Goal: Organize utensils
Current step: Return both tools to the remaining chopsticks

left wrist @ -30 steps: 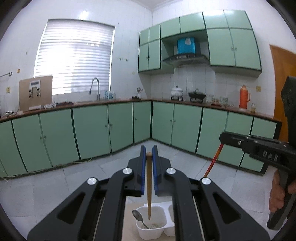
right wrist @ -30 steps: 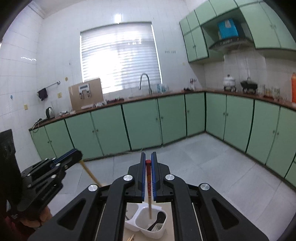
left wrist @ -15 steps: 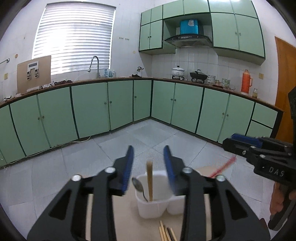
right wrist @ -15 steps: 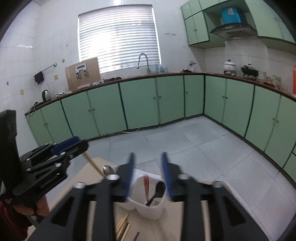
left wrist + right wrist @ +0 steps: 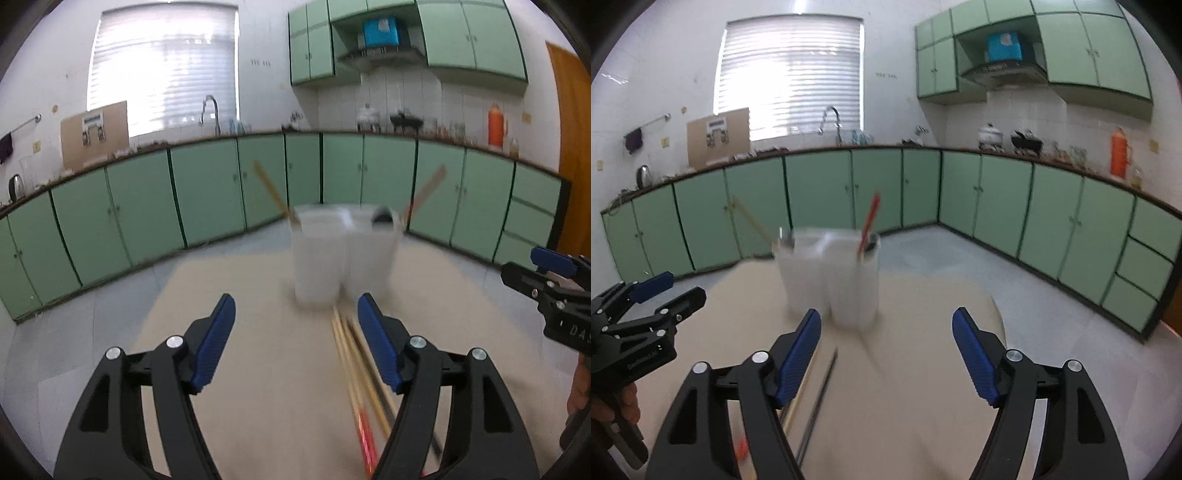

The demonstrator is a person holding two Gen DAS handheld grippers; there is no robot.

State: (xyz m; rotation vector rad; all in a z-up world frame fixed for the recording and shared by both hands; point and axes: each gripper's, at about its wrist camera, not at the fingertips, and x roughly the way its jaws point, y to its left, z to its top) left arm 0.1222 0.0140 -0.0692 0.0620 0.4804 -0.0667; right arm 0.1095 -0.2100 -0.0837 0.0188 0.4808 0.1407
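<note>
Both hand-held grippers, left point(image 5: 295, 347) and right point(image 5: 886, 354), spread empty; loose chopsticks point(image 5: 364, 373) lie on table under left's right finger, before holder point(image 5: 343, 254); approach low, pinch one stick.

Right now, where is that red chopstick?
In the right wrist view, the red chopstick stands tilted in the right compartment of the white holder, on the beige table.

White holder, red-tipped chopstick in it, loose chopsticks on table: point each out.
white holder point(image 5: 849, 280), right wrist view, front wall.
red-tipped chopstick point(image 5: 870, 221), right wrist view, mid shaft.
loose chopsticks point(image 5: 351, 354), left wrist view, bundle's middle.
</note>
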